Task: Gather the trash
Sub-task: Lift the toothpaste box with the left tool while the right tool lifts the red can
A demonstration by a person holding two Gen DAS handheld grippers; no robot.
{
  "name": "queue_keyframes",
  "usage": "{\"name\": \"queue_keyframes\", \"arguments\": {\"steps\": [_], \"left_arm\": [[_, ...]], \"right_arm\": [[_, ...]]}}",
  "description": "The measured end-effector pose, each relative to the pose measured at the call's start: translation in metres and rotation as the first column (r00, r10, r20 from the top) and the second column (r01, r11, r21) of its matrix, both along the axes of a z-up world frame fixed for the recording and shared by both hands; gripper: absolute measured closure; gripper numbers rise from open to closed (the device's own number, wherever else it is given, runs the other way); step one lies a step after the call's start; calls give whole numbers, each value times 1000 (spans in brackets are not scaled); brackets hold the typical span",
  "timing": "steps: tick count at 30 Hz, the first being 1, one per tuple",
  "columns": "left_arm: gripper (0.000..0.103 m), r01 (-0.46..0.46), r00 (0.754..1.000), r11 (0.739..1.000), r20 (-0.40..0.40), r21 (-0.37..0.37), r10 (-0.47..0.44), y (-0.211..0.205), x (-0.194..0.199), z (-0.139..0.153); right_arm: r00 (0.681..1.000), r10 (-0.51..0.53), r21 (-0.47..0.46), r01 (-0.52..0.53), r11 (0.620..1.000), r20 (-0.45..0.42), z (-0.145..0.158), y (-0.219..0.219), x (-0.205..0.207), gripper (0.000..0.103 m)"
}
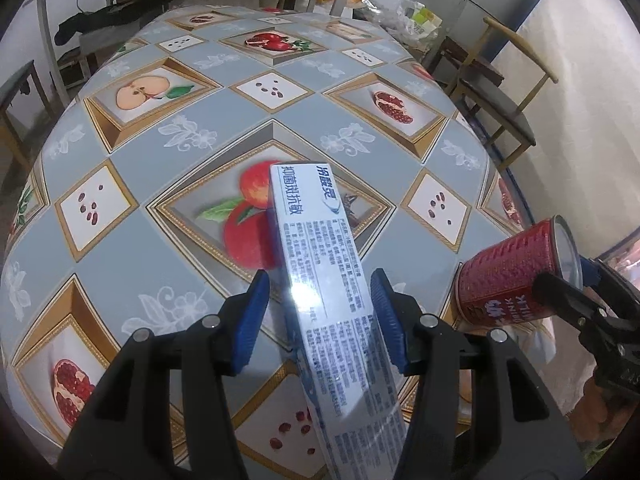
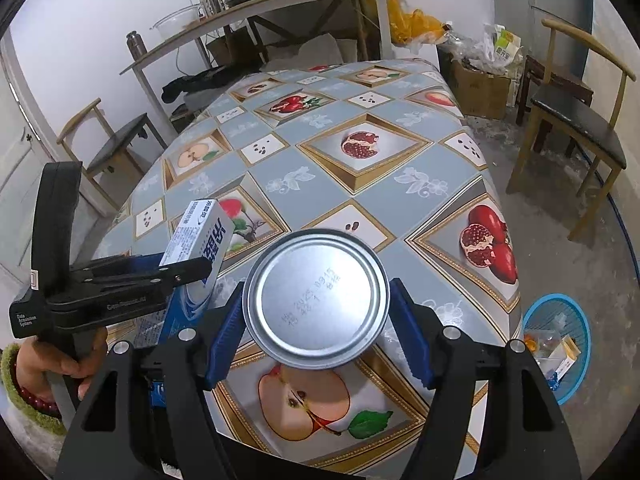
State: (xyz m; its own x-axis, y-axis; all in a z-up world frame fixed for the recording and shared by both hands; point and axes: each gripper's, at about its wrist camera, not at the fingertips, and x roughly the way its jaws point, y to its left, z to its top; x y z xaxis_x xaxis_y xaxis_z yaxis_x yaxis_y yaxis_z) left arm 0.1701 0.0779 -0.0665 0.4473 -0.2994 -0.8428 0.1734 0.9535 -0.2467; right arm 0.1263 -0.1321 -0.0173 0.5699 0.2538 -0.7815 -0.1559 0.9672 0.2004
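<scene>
A long white and blue toothpaste box [image 1: 320, 240] runs away from the camera in the left wrist view. My left gripper [image 1: 320, 282] is shut on it, one blue pad against each long side, and holds it above the table. From the right wrist the same box [image 2: 204, 232] sticks up out of the left gripper [image 2: 180, 274]. A red drink can [image 1: 516, 276] lies sideways in my right gripper [image 1: 560, 284]. Its silver end [image 2: 316, 300] faces the right wrist camera. The right gripper [image 2: 318, 286] is shut on the can.
Below both grippers is a table [image 2: 400, 152] under a fruit-patterned cloth. A blue basket [image 2: 580, 376] holding scraps stands on the floor off the table's near right corner. Wooden chairs [image 2: 572, 120] [image 2: 116, 148] flank the table. Boxes and bags crowd the far wall.
</scene>
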Motion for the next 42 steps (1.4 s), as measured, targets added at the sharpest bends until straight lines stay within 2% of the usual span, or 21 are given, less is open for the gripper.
{"name": "queue_keyframes", "arguments": {"steps": [3,5,14,30,40,42], "left_arm": [[55,-5,1000,1000,13,14,5,-1,-1,1],[61,-7,1000,1000,22,15,6,0,-2,2],[69,-15,999,1000,48,12,15,1,-6,5],[71,-7,995,999,104,-39,11,1,-19,23],[72,6,994,998,112,-60,1,-3,-22,29],[72,6,993,998,116,-59,1,-3,-22,29]], "right_arm": [[1000,3,-2,-3,1000,0,-1,1,0,35],[1000,3,-1,-3,1000,0,-2,1,0,35],[1000,8,-15,-8,1000,-8,-5,4,1,33],[1000,10,-33,-10,999,1,-6,5,-1,32],[1000,0,-29,0,1000,7,-4,2,-1,32],[1000,-2,-27,3,1000,13,-3,1,-1,36]]}}
